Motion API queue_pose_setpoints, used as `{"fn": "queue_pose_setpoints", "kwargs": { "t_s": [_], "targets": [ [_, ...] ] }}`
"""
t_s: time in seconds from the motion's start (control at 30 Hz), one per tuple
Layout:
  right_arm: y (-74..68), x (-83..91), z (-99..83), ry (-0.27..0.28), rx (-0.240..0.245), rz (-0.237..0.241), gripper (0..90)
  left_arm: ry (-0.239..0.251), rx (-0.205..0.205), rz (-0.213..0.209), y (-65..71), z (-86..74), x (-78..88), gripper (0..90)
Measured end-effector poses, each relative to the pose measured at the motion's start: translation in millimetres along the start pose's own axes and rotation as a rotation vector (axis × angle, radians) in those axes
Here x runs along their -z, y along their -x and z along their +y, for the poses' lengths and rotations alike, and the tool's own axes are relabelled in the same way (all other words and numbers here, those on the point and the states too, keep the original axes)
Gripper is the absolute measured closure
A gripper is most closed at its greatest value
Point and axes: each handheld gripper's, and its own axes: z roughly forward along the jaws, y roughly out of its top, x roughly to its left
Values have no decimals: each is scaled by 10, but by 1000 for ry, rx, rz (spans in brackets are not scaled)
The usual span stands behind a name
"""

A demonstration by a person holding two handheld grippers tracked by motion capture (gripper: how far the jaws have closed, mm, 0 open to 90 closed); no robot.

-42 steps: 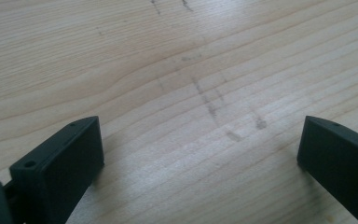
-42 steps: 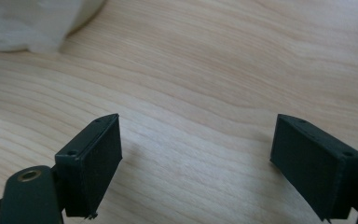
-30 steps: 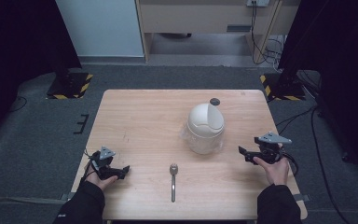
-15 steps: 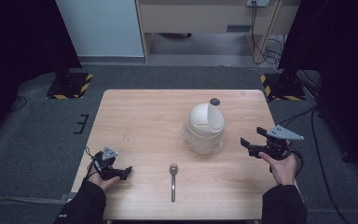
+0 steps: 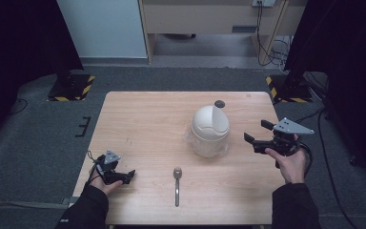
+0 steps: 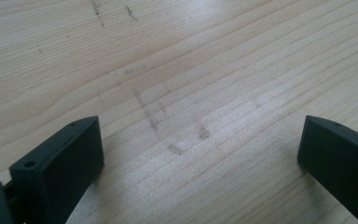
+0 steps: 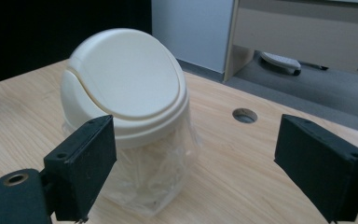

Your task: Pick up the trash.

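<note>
The small cream bin with its domed swing lid is standing right of the bench's middle, a clear plastic liner bunching out around its base. The right gripper is hanging just beside it, its 2 fingers spread wide and facing its side. The left gripper is resting at the near left edge, fingers spread over bare wood, with a fork lying between the 2 hands. The bin is looking light, smooth and tippy; I would be gripping the rigid rim band under the lid, not the slippery liner.
</note>
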Motion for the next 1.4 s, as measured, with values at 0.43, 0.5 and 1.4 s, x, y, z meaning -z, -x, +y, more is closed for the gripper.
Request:
{"fn": "queue_pose_setpoints", "kwargs": {
  "t_s": [0.43,0.5,1.4],
  "targets": [
    [-191,-278,207,-10,52,87,120,0,0,0,0,0,0,0],
    [-227,-336,224,-16,64,97,121,0,0,0,0,0,0,0],
    [-611,-1081,24,-139,84,229,159,0,-4,-3,-2,1,-1,0]
  ]
}}
